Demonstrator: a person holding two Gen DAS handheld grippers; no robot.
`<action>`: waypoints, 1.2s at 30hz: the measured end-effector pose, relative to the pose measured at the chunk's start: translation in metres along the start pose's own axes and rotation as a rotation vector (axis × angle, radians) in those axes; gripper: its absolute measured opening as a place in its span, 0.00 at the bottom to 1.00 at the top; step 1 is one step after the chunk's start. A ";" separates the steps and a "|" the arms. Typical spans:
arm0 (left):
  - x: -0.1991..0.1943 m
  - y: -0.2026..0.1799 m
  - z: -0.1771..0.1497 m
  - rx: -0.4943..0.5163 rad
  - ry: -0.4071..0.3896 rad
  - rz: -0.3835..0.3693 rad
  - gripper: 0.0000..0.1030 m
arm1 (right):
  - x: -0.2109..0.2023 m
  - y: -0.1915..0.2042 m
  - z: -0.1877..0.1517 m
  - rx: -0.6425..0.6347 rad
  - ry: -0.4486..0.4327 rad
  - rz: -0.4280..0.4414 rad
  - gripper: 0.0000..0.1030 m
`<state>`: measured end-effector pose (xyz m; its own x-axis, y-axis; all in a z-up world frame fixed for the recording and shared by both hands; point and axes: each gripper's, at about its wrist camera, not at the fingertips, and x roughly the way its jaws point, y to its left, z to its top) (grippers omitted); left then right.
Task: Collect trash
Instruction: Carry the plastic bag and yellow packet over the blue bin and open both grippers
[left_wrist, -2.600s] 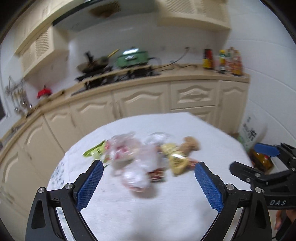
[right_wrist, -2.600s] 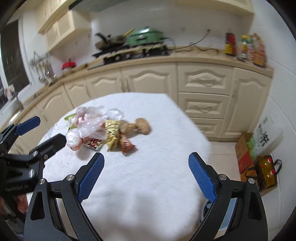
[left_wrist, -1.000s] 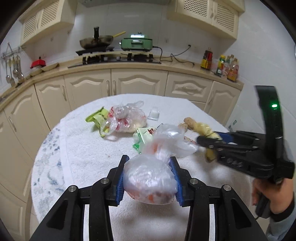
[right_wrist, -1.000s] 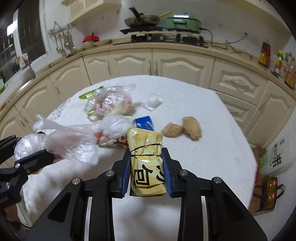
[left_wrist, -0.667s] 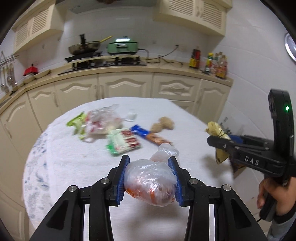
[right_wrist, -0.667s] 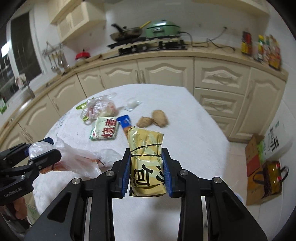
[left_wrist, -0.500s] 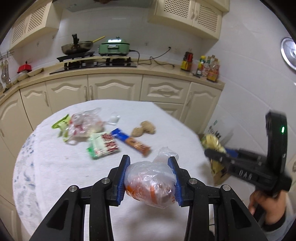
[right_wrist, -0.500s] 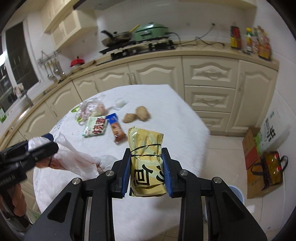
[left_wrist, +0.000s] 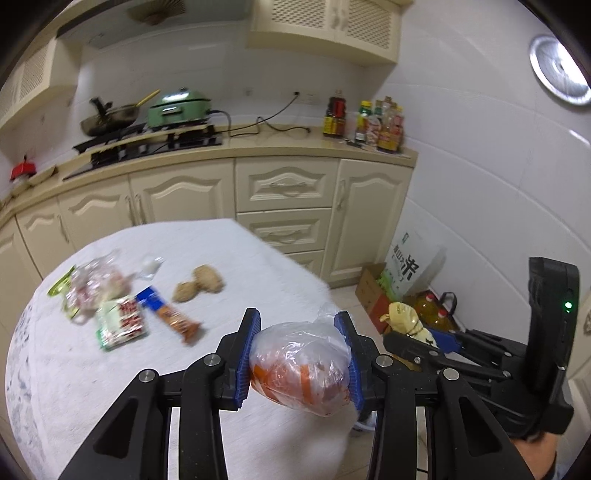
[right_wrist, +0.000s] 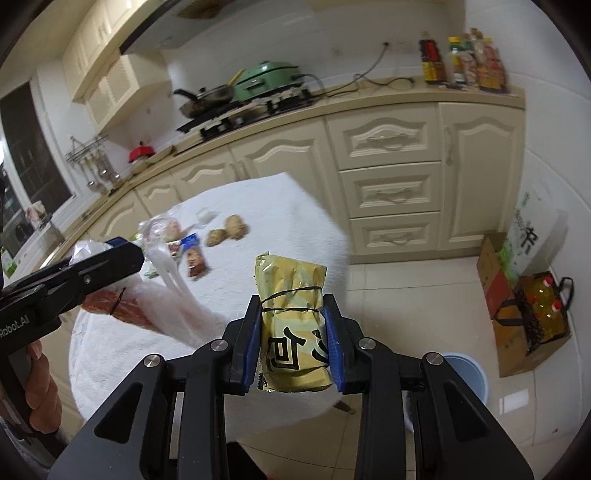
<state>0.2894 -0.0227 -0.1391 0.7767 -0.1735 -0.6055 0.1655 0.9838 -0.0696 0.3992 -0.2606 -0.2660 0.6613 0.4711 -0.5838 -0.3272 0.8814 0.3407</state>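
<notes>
Since a second ago both grippers are carried from above the table past its edge. Left gripper is clamped on knotted plastic bag containing orange scraps; right gripper is clamped on banded yellow packet, blue bin below on the floor.

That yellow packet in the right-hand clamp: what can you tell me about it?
The yellow packet is a crinkly, glossy plastic pouch with large black characters printed on it and a thin black band tied around its middle. It stands roughly upright, pinched on both sides by the blue pads of the right gripper, held in the air past the table's edge, above the tiled floor.
</notes>
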 end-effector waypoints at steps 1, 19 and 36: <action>0.006 -0.010 0.002 0.016 0.000 -0.003 0.36 | -0.003 -0.006 -0.001 0.007 -0.005 -0.008 0.30; 0.210 -0.212 0.003 0.316 0.199 -0.154 0.35 | -0.038 -0.194 -0.058 0.237 0.017 -0.257 0.30; 0.388 -0.271 -0.036 0.429 0.269 -0.059 0.76 | 0.038 -0.295 -0.133 0.375 0.180 -0.320 0.30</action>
<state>0.5239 -0.3550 -0.3841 0.5840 -0.1550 -0.7968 0.4831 0.8552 0.1877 0.4311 -0.4986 -0.4862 0.5510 0.2078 -0.8082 0.1586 0.9247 0.3460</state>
